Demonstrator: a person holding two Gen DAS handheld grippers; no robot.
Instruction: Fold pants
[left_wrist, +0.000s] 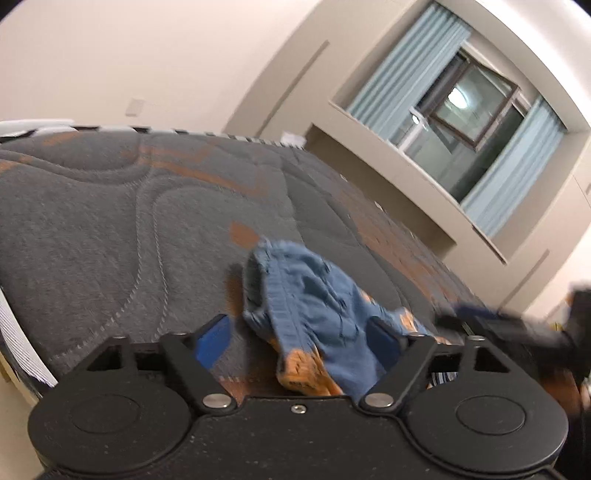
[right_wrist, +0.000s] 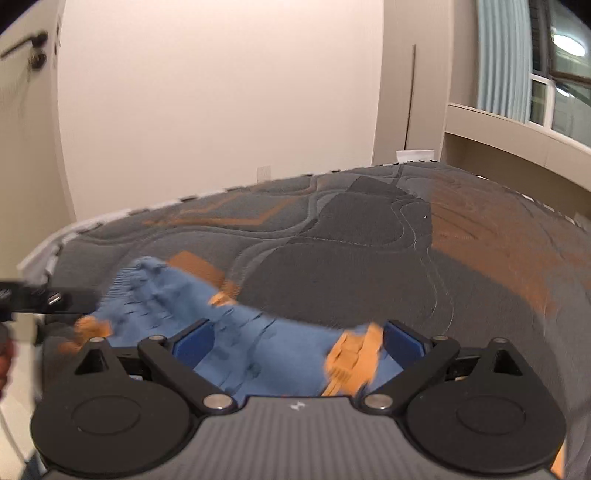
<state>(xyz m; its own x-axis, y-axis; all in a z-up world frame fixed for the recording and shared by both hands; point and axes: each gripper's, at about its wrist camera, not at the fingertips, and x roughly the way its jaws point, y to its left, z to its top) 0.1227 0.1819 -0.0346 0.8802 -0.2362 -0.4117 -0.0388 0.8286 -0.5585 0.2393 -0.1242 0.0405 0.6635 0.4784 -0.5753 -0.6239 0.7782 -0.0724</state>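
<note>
Left wrist view: the left gripper (left_wrist: 299, 338) is spread, releasing the crumpled pants (left_wrist: 314, 310) near the mattress (left_wrist: 110, 221) front edge. Right wrist view: the right gripper (right_wrist: 297, 341), also spread, straddles them; closing now would likely pinch several layers.

The pants (left_wrist: 314, 306) lie bunched on the mattress (left_wrist: 110, 229), between both spread claws, with the window (left_wrist: 472, 107) beyond the mattress's right side.

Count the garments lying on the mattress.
1: the blue pants, crumpled on the mattress between both open grippers. Anything beneath them is hidden.
</note>
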